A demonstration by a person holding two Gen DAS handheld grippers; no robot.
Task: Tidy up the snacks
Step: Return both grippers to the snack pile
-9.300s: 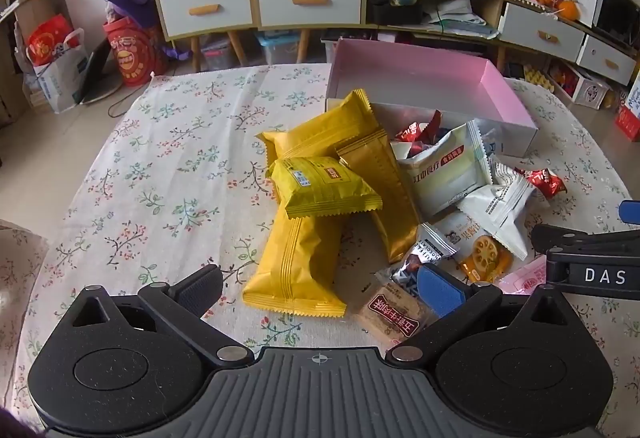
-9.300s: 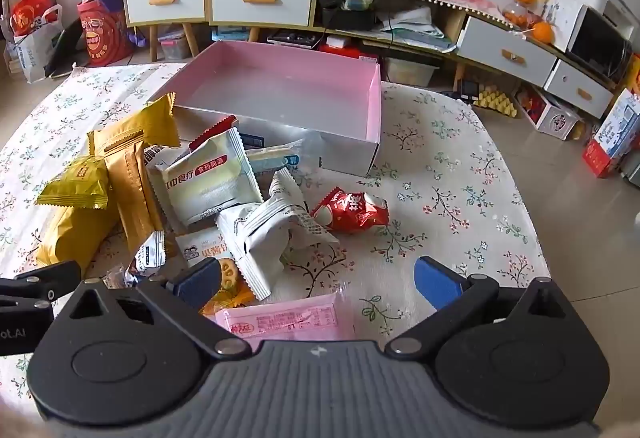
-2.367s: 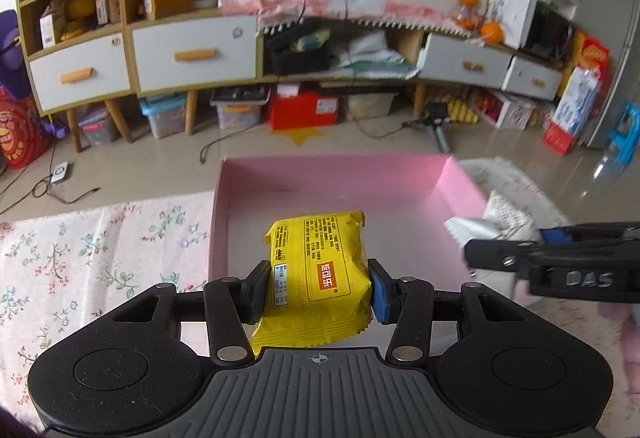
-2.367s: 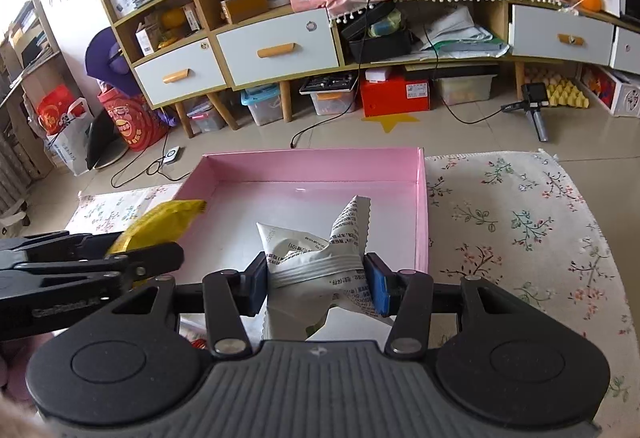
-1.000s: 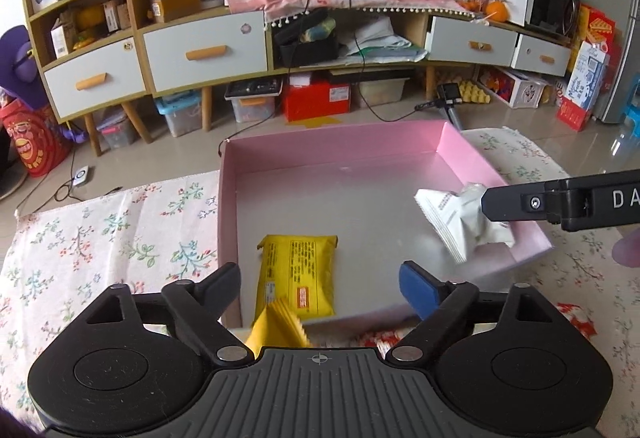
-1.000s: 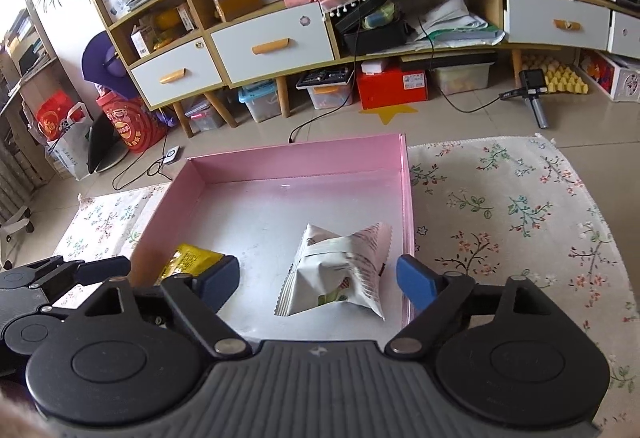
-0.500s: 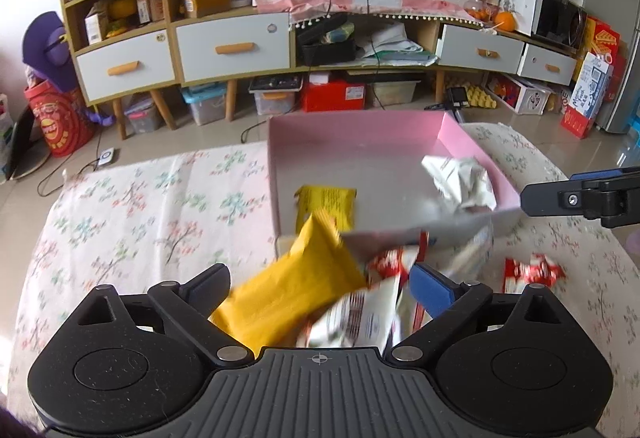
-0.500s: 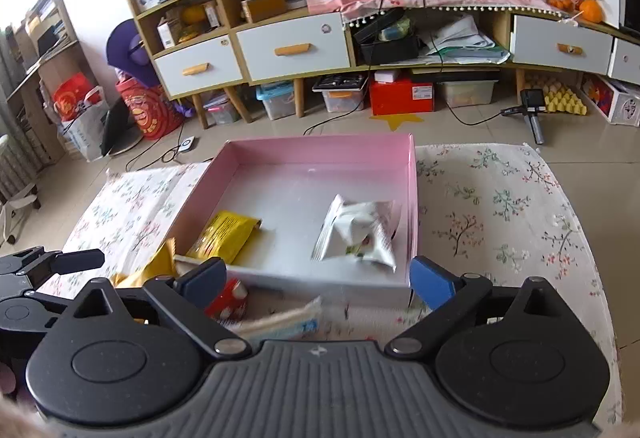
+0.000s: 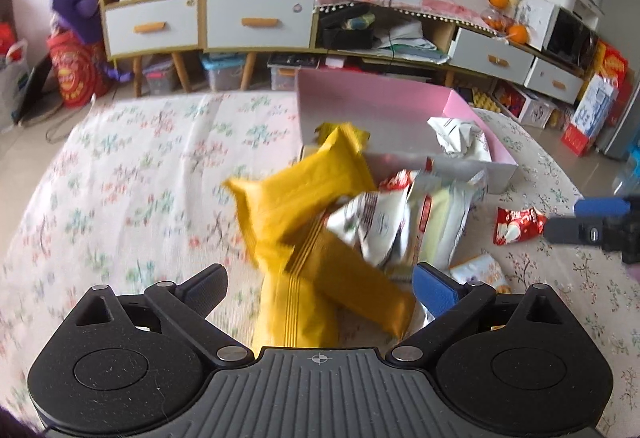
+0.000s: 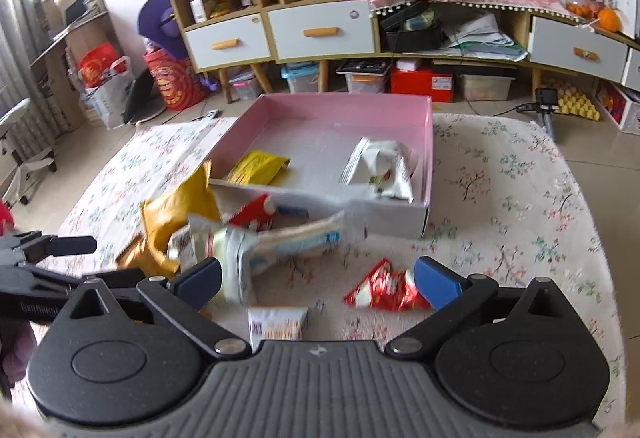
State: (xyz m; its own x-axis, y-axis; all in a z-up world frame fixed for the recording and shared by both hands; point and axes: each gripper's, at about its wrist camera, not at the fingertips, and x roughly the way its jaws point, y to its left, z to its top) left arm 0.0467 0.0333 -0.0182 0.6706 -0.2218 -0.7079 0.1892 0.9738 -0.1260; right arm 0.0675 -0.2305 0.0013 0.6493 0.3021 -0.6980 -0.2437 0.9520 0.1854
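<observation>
The pink box (image 10: 430, 142) stands on the flowered tablecloth and holds a small yellow packet (image 10: 258, 167) and a white packet (image 10: 378, 168). It also shows in the left wrist view (image 9: 476, 118). A heap of snacks lies in front of it: long yellow packets (image 9: 304, 198), white packets (image 9: 384, 226) and a red wrapper (image 10: 380, 288). My left gripper (image 9: 320, 288) is open and empty above the yellow packets. My right gripper (image 10: 318, 280) is open and empty above the red wrapper and an orange-white packet (image 10: 278, 324).
The tablecloth (image 9: 132, 174) stretches to the left of the heap. Beyond the table stand drawer cabinets (image 10: 320, 30), storage bins, bags on the floor and a fan. The red wrapper also shows at the right in the left wrist view (image 9: 516, 226).
Both grippers let go of their packets in the pink box, opened and drew back toward the heap in front of it. The yellow and white packets now lie in the box.
</observation>
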